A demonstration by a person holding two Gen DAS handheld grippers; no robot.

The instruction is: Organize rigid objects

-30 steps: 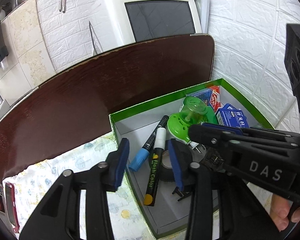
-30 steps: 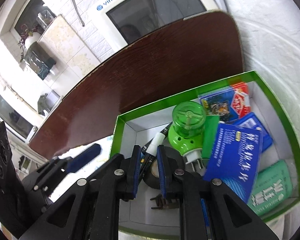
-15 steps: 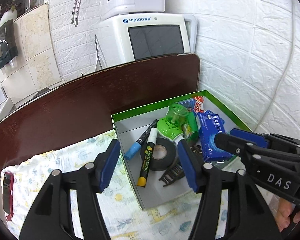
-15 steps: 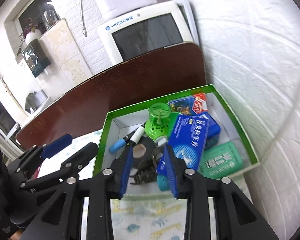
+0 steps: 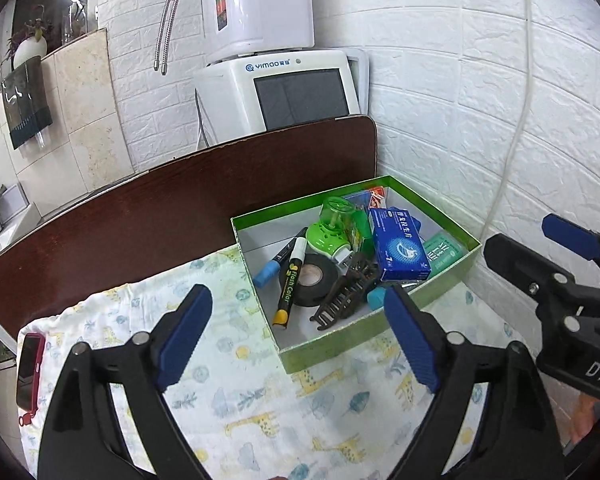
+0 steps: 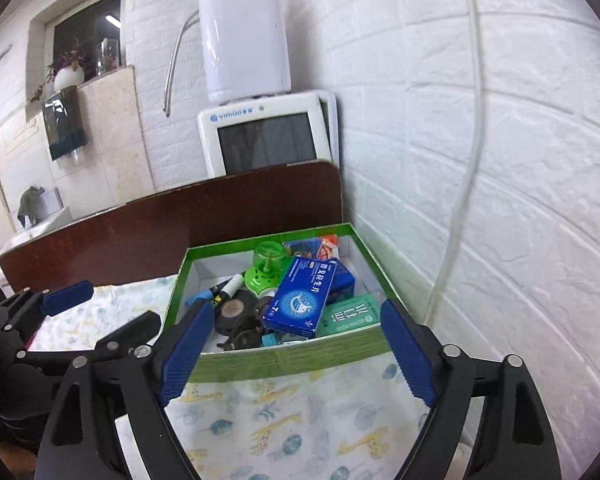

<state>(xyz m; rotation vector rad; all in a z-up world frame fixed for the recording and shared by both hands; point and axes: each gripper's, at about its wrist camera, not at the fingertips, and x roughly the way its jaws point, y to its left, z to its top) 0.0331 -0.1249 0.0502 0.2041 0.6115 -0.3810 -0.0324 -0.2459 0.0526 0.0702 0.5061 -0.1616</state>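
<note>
A green box point(image 5: 380, 334) point(image 6: 284, 360) stands on the patterned cloth by the white wall. It holds a black tape roll point(image 5: 309, 280) point(image 6: 236, 312), a brown hair claw point(image 5: 346, 294), two markers point(image 5: 288, 286), a green plug-in device point(image 5: 330, 232) point(image 6: 266, 270), a blue carton point(image 5: 400, 244) point(image 6: 302, 300) and a green pack point(image 5: 442, 249) point(image 6: 352, 314). My left gripper point(image 5: 300, 340) is open and empty, held back above the cloth in front of the box. My right gripper point(image 6: 296, 348) is open and empty, just before the box's near wall; it also shows in the left wrist view point(image 5: 540, 256).
A dark brown board point(image 5: 160, 216) stands behind the cloth, with a white appliance point(image 5: 296, 92) behind it. A red-cased phone point(image 5: 30, 364) lies at the cloth's left edge. The white brick wall point(image 6: 500, 200) and a hanging white cable point(image 6: 466, 184) are close on the right.
Both grippers have drawn back and up out of the box and opened wide. The hair claw now lies in the box beside the tape roll.
</note>
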